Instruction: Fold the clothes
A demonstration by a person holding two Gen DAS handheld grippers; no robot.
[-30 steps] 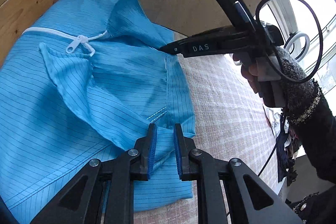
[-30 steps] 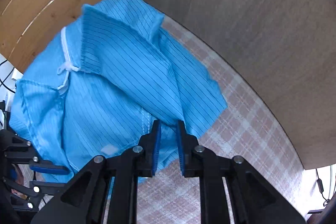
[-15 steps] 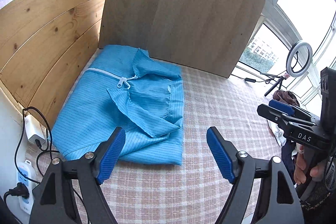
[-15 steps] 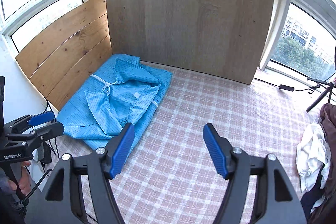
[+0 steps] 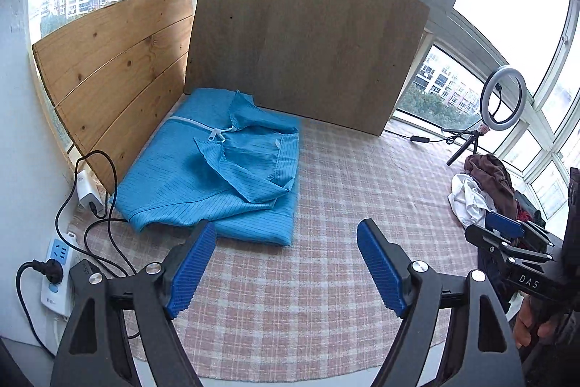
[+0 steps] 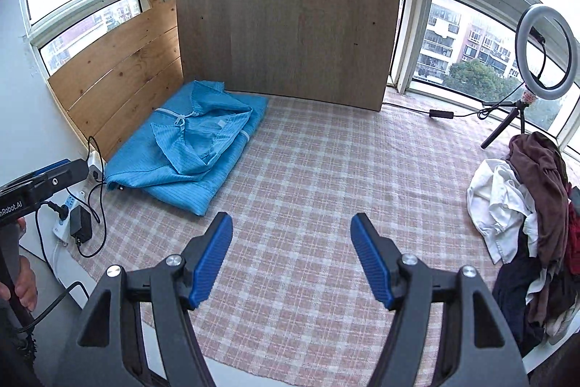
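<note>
Folded bright blue pinstriped garment with a white zipper [image 5: 217, 176] [image 6: 188, 147] lies flat in the far left corner of the surface, its back edge against the tall grey-brown wooden board [image 5: 308, 35] [image 6: 290, 17] and its left edge along the knotty pine plank panel [image 5: 119, 68] [image 6: 123, 82]. Collar flaps lie turned over on top; the zipper pull sits near the collar. The surface is covered by a pink-and-white checked cloth [image 5: 344, 205] [image 6: 326, 169], bare across its middle and near edge. Left claw [image 5: 286, 269] hangs above the near edge just in front of the garment, blue ribbed pads spread wide, nothing between them, no contact with fabric. Right claw [image 6: 291, 260] hangs above the near middle of the surface, pads likewise spread, empty; in the left wrist view it appears at the right edge, gripped by a hand [image 5: 525, 321]. The other hand [image 6: 21, 285] shows at the left edge of the right wrist view. At the right edge of the surface: a heap of unfolded clothes, white and dark brown on top [image 5: 482, 187] [image 6: 522, 205]. Behind the heap, a white ring light on a small black tripod [image 5: 502, 100] [image 6: 543, 53]. Off the left edge: a white power strip with black plugs and cables [image 5: 58, 271] [image 6: 69, 216].
</note>
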